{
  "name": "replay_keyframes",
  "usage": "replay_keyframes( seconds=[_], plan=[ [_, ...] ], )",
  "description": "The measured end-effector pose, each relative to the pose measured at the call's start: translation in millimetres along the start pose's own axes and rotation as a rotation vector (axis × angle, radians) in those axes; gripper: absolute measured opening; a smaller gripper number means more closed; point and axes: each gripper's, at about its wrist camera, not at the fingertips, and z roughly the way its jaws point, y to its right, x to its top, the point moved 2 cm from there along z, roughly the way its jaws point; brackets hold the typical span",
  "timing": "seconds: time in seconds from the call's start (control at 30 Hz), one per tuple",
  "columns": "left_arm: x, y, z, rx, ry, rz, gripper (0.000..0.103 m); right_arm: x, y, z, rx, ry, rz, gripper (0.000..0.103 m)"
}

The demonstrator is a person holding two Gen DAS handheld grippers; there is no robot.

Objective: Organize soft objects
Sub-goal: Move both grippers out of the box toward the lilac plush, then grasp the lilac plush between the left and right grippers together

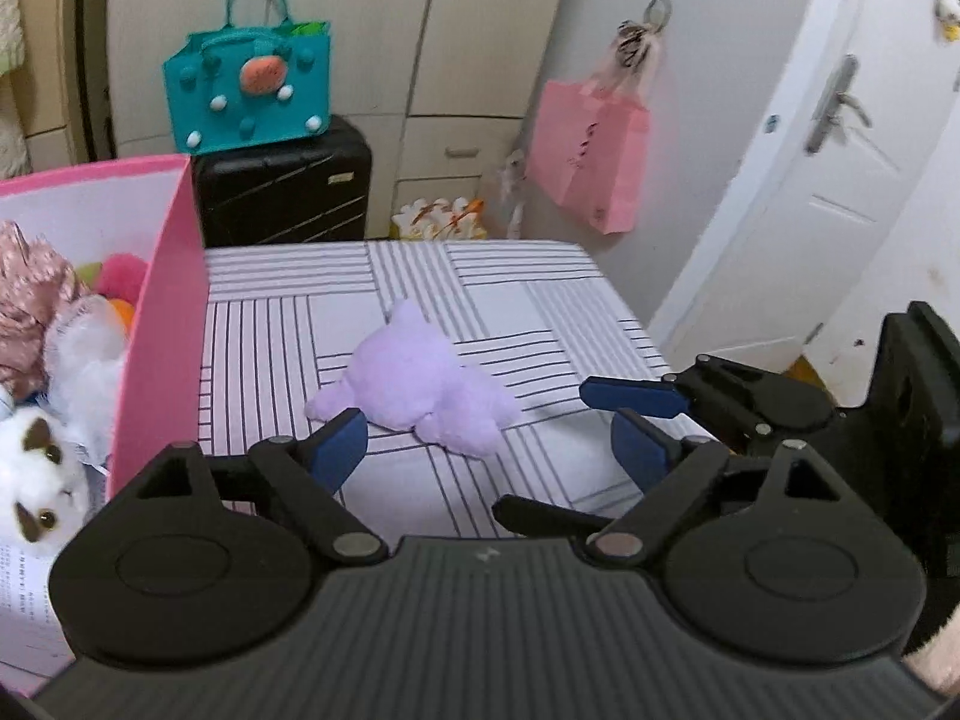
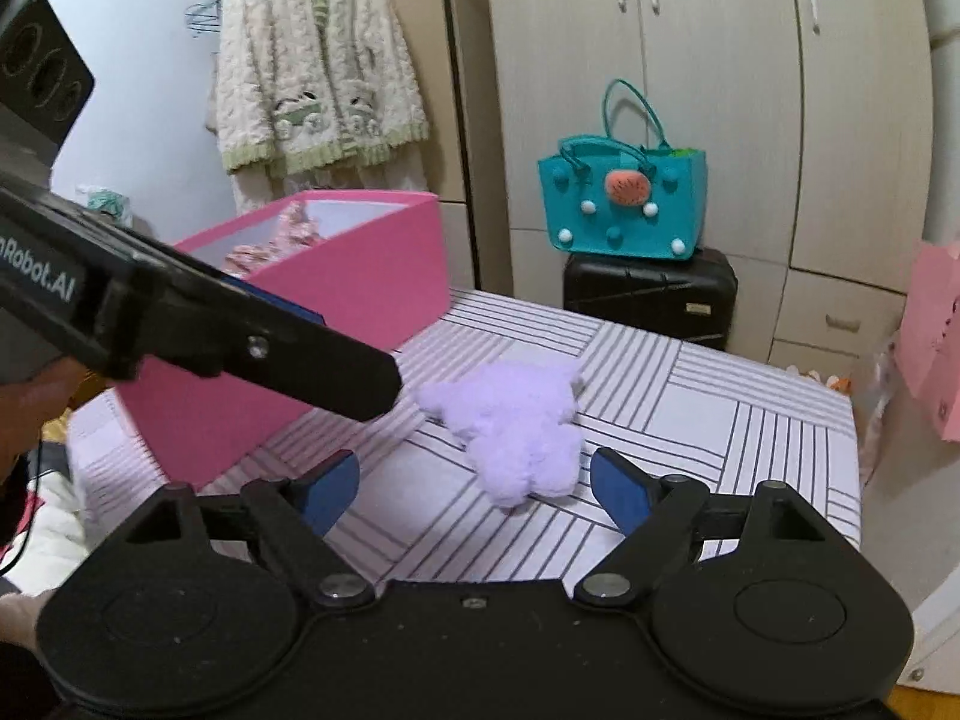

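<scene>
One soft toy left out: a lilac plush [image 1: 420, 384] lies flat on the striped table cover [image 1: 540, 312], alone near the middle, well clear of the edges.
Plush against the box: it sits apart from the pink box [image 1: 162, 324], which stands on the same cover to its left in the left wrist view.
Box contents: several soft things are piled inside, among them a white plush with brown patches [image 1: 42, 480], a pink sequinned fabric [image 1: 30, 294] and something bright pink and orange; the rest is too hidden to tell.
Left gripper [image 1: 486, 450]: its blue pads stand wide apart with nothing between them; the plush lies just beyond the fingertips, not touched.
Right gripper [image 2: 474, 486]: jaws also spread wide and empty, the near end of the plush showing between the two pads but not pressed by either.
Grippers together: the right one reaches in from the right edge of the left wrist view, and the left one crosses the upper left of the right wrist view as a dark bar in front of the box.
Behind the table: a teal handbag [image 2: 624, 204] rests on a black suitcase [image 2: 648, 294] before pale wardrobe doors.
Further out: a pink paper bag [image 1: 588, 156] hangs on a white door, and a cream cardigan [image 2: 318, 60] hangs on the wall.
</scene>
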Motion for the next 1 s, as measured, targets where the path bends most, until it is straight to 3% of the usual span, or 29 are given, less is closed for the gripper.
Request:
replay_keyframes(
  seconds=[0.2, 0.5, 0.67, 0.83, 1.0],
  plan=[
    [-2, -5, 31, 0.027, -0.017, -0.078, 0.089, 1, 8, 25, -0.024, -0.039, -0.077, 0.087],
    [-4, -22, 59, 0.076, -0.008, -0.195, 0.087, 10, 16, 58, 0.013, -0.090, -0.156, 0.086],
    [-8, -33, 67, 0.081, -0.013, -0.273, 0.084, 11, 22, 72, 0.036, -0.100, -0.092, 0.086],
    [-13, -37, 73, 0.068, -0.021, -0.305, 0.071, 7, 33, 79, 0.047, -0.118, 0.012, 0.064],
    [-16, -38, 78, 0.037, -0.017, -0.309, 0.058, 2, 28, 76, 0.029, -0.103, 0.032, 0.058]
  ],
)
